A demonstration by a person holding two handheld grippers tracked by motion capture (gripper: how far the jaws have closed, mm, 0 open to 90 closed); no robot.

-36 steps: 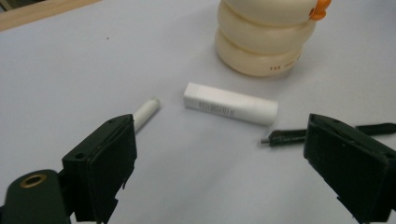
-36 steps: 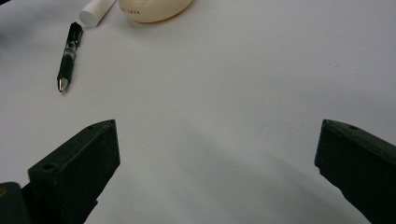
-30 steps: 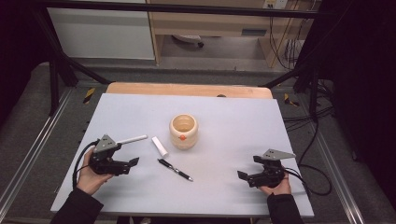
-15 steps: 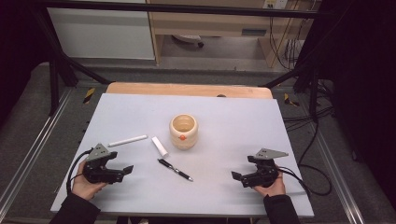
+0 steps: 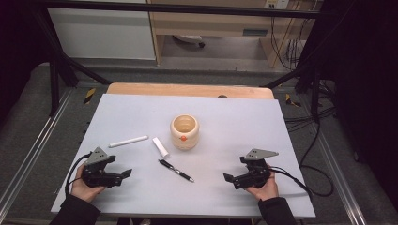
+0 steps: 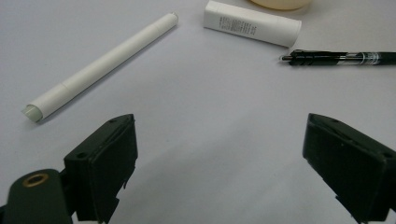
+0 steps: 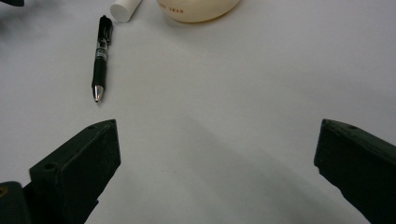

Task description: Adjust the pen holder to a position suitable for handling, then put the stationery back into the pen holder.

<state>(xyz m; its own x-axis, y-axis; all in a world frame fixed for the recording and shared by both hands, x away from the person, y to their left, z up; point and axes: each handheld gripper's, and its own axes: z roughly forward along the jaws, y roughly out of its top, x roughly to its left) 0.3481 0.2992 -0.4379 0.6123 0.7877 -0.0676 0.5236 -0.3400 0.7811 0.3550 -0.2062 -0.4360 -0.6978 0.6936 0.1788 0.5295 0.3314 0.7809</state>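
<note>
A cream ribbed cup stands mid-table. Left of it lie a long white marker and a short white tube, with a black pen just in front. My left gripper rests low at the near left, open and empty; in its own view the marker, tube and pen lie beyond my left gripper. At the near right sits my right gripper, also open and empty. In the right gripper view the pen and cup lie ahead of my right gripper.
The pale grey table top ends in a wooden strip at the far side. Black cables trail off the right edge, and dark frame legs stand at the far left.
My left gripper has drawn back toward the near edge, away from the long white marker. The right gripper has slid a little to the left. The objects have not moved.
</note>
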